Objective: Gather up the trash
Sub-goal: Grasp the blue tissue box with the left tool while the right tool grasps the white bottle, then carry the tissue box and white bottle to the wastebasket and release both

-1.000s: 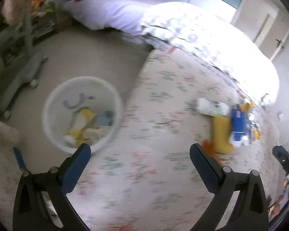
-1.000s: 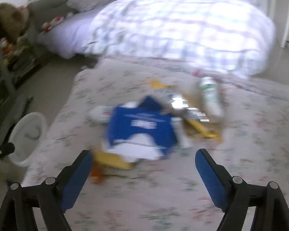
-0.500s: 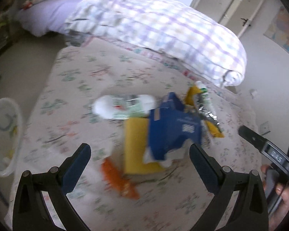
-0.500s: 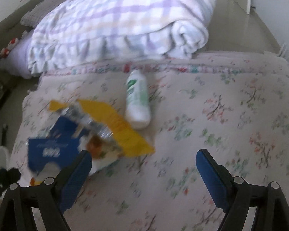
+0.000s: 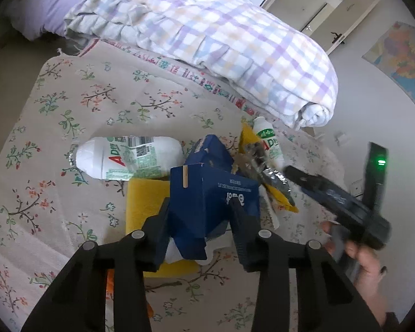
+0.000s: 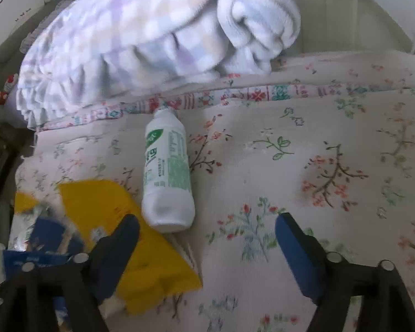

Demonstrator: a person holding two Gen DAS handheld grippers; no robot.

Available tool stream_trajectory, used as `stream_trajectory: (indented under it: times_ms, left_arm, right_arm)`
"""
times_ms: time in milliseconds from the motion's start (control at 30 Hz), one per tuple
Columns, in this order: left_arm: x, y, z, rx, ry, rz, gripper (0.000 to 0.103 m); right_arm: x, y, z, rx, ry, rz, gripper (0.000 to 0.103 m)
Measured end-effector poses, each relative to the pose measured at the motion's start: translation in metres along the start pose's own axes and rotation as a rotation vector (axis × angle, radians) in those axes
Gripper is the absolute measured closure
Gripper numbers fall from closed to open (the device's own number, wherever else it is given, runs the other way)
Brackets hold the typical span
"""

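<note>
Trash lies in a loose heap on the floral bedspread (image 5: 77, 105), toward the side of the bed nearest the rolled checked quilt (image 5: 235, 41).

Left gripper (image 5: 199, 218): jaws closing, one finger on each side of the blue carton (image 5: 207, 193). The pads appear to touch its creased walls, so contact is judged made, though the grip is not yet settled.

Right gripper (image 6: 207, 238): jaws closing with only bedspread between the fingers; nothing is held. The white bottle with green label (image 6: 167, 171) lies just ahead of its left finger, cap toward the quilt.

Item positions:
- Blue carton: on top of a yellow wrapper (image 5: 144, 202), at the middle of the heap.
- Second white bottle (image 5: 127, 160): on its side, touching the far edge of the yellow wrapper.
- Crumpled foil packet (image 5: 262, 166): wedged between the carton and the first bottle.

Handling notes:
- Carton: light, thin board, already dented. It will likely collapse under a firm squeeze; take it across a folded edge.
- Bottles: light if empty, smooth, and free to roll. Grip across the body at mid-length, not at the cap.
- Wrapper and foil: limp and slippery. Pinch an edge or a bunched fold.
</note>
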State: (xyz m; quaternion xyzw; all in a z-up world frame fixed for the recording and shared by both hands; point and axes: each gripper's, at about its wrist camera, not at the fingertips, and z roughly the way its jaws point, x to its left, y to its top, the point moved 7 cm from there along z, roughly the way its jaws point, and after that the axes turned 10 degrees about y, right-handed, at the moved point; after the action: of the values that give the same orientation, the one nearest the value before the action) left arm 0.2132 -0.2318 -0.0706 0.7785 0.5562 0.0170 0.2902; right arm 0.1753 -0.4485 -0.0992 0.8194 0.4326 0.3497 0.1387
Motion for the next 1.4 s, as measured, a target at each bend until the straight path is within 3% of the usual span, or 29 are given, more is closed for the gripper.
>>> stream_trajectory:
  times_ms: [233, 333, 433, 633, 867, 1133, 1400]
  left_arm:
    - [0.002, 0.001, -0.015, -0.036, -0.001, -0.004, 0.07]
    - [0.003, 0.002, -0.021, -0.05, 0.006, -0.002, 0.071]
    - [0.005, 0.001, -0.026, -0.062, 0.011, -0.004, 0.072]
    - [0.009, -0.001, -0.042, -0.091, 0.013, 0.011, 0.074]
    - [0.023, -0.007, -0.061, -0.115, 0.023, 0.01, 0.076]
    - [0.04, -0.023, -0.092, -0.155, 0.047, 0.011, 0.077]
    - [0.061, -0.04, -0.114, -0.174, 0.097, 0.021, 0.077]
  right_arm:
    - [0.01, 0.005, 0.019, -0.011, 0.042, -0.004, 0.031]
    - [0.016, 0.006, 0.023, -0.008, 0.039, -0.028, 0.042]
    - [0.021, 0.007, 0.026, 0.006, 0.044, -0.066, 0.06]
    - [0.023, 0.001, 0.015, 0.043, 0.046, -0.119, 0.06]
    - [0.029, -0.013, -0.036, 0.036, 0.005, -0.142, 0.061]
    - [0.034, -0.046, -0.103, 0.026, 0.031, -0.073, 0.061]
    - [0.061, -0.077, -0.138, 0.022, 0.047, -0.141, 0.061]
